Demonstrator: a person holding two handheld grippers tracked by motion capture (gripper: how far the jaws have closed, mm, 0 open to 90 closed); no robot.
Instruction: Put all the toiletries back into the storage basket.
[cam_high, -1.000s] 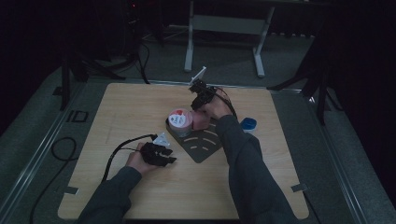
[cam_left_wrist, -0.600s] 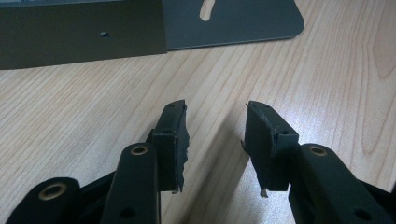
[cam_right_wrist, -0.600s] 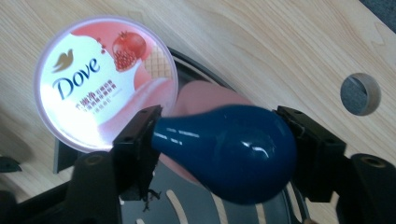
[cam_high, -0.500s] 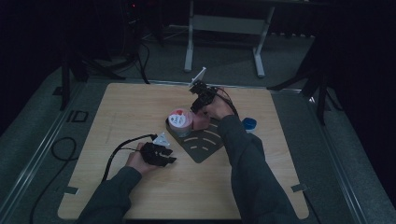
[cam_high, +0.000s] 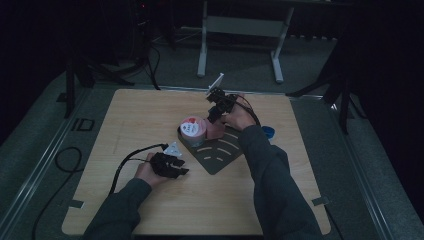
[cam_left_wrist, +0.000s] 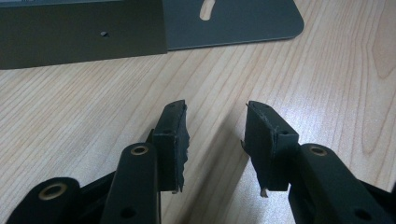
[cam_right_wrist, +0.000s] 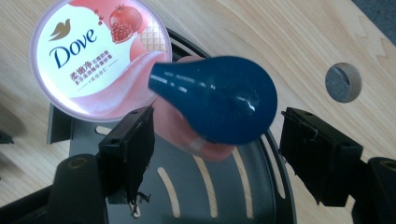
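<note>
Standing on the dark slotted tray (cam_right_wrist: 261, 196) beside the Dove tub (cam_right_wrist: 100, 56), the pink bottle with the blue pump head (cam_right_wrist: 219, 100) is bracketed by the right gripper (cam_right_wrist: 217, 161), whose jaws have just been opening and are spread clear of it; release is judged the step in hand. A straight lift away is called for next, while the left gripper (cam_left_wrist: 215, 135) is rested on the table (cam_left_wrist: 327, 84), half spread and empty.

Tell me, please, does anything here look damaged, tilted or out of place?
The pads of the left gripper look frayed at their edges. The pink bottle with its blue pump top stands on the dark rack beside the Dove tub; nothing spilled.

pink bottle (cam_right_wrist: 205, 135), blue cap, on rack (cam_right_wrist: 261, 200)
</note>
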